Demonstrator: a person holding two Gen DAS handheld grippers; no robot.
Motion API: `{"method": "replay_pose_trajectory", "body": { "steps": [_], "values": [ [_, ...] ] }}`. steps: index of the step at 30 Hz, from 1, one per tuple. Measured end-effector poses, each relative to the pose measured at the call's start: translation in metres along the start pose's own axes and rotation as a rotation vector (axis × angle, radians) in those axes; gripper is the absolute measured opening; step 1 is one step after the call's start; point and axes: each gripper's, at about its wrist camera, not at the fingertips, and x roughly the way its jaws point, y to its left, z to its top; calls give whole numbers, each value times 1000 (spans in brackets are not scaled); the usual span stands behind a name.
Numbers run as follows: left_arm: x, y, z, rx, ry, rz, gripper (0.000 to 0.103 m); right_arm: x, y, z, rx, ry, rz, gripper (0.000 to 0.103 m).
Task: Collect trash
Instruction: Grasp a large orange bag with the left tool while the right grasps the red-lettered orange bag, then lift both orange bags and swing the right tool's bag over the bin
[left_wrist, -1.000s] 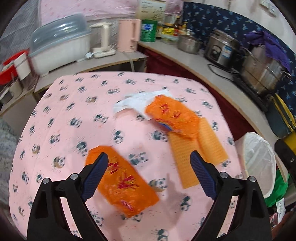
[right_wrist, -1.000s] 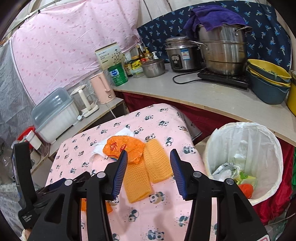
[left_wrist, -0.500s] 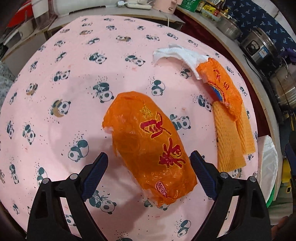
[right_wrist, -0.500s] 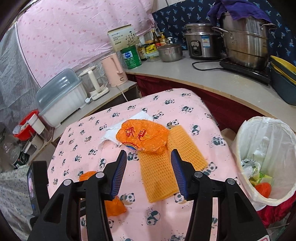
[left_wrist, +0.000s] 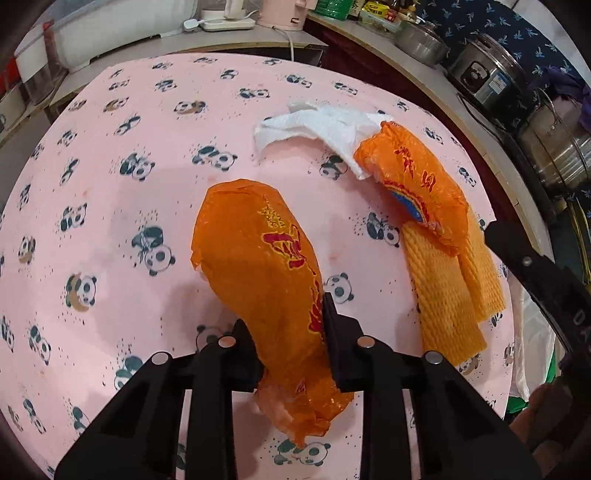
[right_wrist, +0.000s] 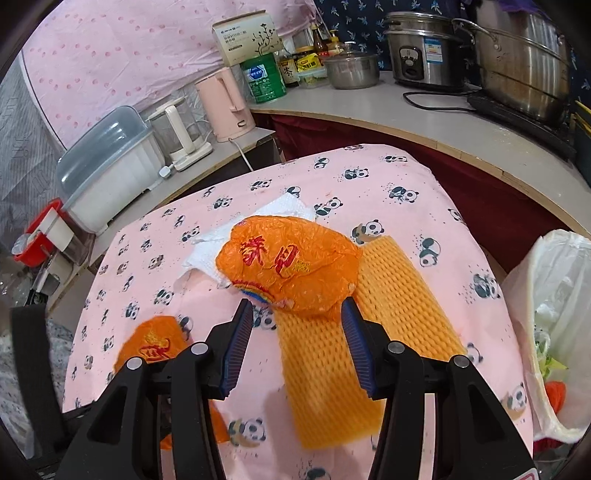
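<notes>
Left gripper (left_wrist: 291, 328): jaws have just been closing and now pinch the near wrapper (left_wrist: 266, 280) at its lower end, film bunched between the pads. Most of the wrapper lies ahead of the jaws, flat on the cloth (left_wrist: 110, 184).

Right gripper (right_wrist: 297, 343): jaws apart, nothing between the pads. Second wrapper (right_wrist: 291, 266) sits just ahead of the tips, on top of the foam nets (right_wrist: 332, 354) and overlapping a tissue (right_wrist: 210, 247). Bin (right_wrist: 554, 295) off to its right, already holding scraps.

Risks as I judge them:
- Left grip is on thin film near one end; a quick lift could let it slide out.
- Right jaws may catch the net under the wrapper, or drag the tissue along.
- The pads could snag the cloth and pull it.
</notes>
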Motion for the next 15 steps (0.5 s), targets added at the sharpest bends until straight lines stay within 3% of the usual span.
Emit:
{"method": "replay_pose_trajectory", "body": {
  "steps": [5,15],
  "values": [
    [1,-4,26,20,-39,-7,25,28,-14,20,34,10,-18,55],
    [18,-17,56,72,-75,1,25,79,-24,27,48,83,-18,55]
  ]
}}
